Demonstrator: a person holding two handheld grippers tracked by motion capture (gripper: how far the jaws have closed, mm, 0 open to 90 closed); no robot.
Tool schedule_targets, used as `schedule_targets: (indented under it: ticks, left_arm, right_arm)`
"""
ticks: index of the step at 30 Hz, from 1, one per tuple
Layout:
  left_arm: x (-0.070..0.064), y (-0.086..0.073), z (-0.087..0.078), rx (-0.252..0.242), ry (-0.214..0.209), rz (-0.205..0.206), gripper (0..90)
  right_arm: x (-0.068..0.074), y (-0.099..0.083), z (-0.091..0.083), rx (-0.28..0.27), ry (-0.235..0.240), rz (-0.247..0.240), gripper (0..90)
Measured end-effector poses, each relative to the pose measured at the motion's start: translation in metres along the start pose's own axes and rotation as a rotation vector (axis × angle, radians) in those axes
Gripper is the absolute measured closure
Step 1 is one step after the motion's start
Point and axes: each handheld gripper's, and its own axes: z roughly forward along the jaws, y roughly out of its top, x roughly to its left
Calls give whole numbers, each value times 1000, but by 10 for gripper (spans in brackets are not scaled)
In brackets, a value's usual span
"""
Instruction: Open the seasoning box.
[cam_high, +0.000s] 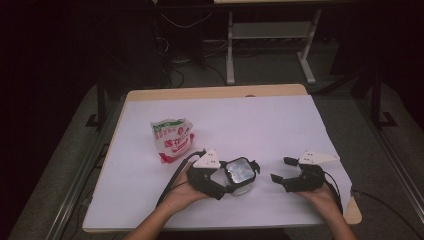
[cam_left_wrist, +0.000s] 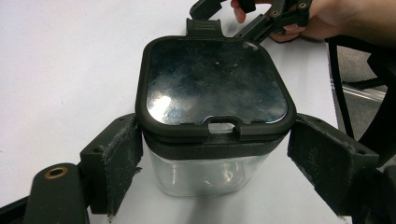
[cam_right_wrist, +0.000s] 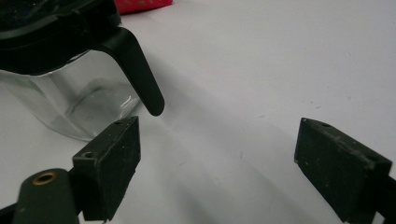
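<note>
Both hands come in at the table's near edge. Left gripper (cam_high: 235, 180) has its jaws around the clear jar (cam_left_wrist: 210, 172), pads against its sides just under the black lid (cam_left_wrist: 215, 88). Right gripper (cam_high: 281, 170), just right of the jar, has jaws spread wide, holding nothing. Farther left lies a red-and-white bag (cam_high: 172, 139)

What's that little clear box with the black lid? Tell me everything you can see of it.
The container is a squarish clear box, glass or plastic by its look, standing upright on the white table near its front edge. It looks empty. A black-rimmed lid with a shiny dark panel sits closed on top, and a black latch flap hangs down one side. The left gripper brackets it, jaws on either side; whether they press it is unclear.
</note>
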Motion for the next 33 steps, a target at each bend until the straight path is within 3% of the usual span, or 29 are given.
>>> schedule_targets:
  ticks: [33]
  left_arm:
    - [-3,8,-6,-42,14,-5,185]
  right_arm:
    - [0,0,0,1,0,-3,141]
